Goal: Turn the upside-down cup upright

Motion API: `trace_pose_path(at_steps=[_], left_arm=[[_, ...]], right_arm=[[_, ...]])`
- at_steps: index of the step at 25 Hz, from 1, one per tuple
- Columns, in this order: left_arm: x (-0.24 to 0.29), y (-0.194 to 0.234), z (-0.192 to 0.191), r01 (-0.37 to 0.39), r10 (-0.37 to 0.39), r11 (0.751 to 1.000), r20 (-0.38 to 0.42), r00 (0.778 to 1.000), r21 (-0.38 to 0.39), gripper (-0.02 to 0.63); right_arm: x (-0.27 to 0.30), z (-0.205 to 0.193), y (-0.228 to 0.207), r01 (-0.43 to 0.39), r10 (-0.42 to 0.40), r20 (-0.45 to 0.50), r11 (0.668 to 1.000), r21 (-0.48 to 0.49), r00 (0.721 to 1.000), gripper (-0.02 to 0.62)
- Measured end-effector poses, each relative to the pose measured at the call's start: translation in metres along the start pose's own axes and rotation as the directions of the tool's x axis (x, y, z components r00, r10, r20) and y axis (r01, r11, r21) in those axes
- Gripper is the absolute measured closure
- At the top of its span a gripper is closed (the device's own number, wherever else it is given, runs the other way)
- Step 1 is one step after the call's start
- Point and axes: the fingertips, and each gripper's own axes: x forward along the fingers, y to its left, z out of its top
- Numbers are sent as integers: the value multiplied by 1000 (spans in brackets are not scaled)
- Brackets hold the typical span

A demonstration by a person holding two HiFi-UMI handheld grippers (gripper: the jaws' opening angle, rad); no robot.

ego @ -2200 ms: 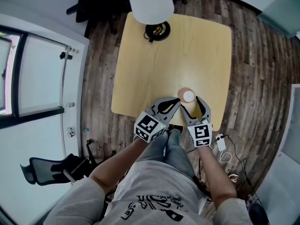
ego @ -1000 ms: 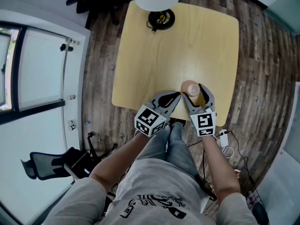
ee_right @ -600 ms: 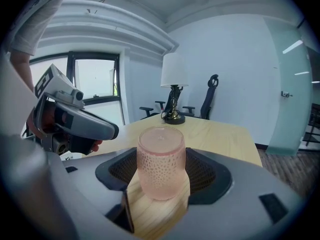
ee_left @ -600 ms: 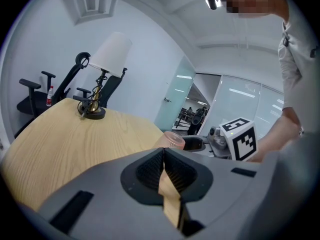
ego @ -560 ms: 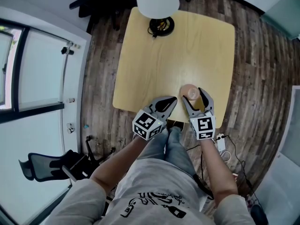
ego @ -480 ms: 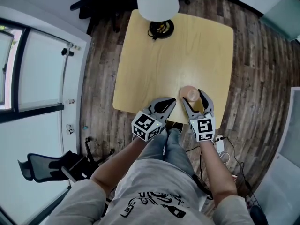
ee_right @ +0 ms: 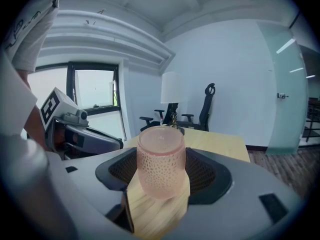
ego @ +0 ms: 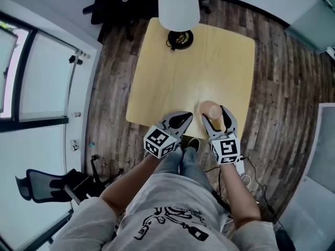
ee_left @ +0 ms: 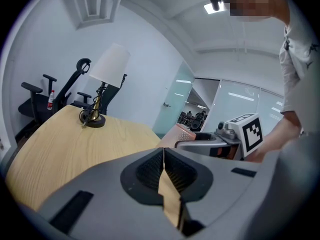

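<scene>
A pink dimpled glass cup sits between the jaws of my right gripper, which is shut on its sides. The cup stands straight, and the end facing up looks like its thick base. In the head view the cup and right gripper hang over the near right part of the light wooden table. My left gripper is shut and holds nothing, a little to the cup's left at the table's near edge. Its closed jaws meet in a thin line.
A lamp with a white shade and a dark round base stands at the table's far edge. Black office chairs stand beyond the table. Cables and a white adapter lie on the wooden floor at the right.
The right gripper has closed round the cup and lifted it a little off the table. The left gripper, still shut, has risen slightly beside it.
</scene>
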Motion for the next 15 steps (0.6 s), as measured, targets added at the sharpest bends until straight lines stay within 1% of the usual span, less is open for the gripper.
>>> trace_pose_path(at_steps=[11, 15], left_arm=[[-10, -16, 7, 34, -34, 999, 24, 999, -11, 595], [-9, -20, 11, 51, -50, 998, 37, 998, -28, 594]], right_arm=[[-31, 27, 3, -7, 1, 61, 995, 96, 998, 293], [-39, 35, 4, -12, 1, 82, 992, 126, 997, 293]])
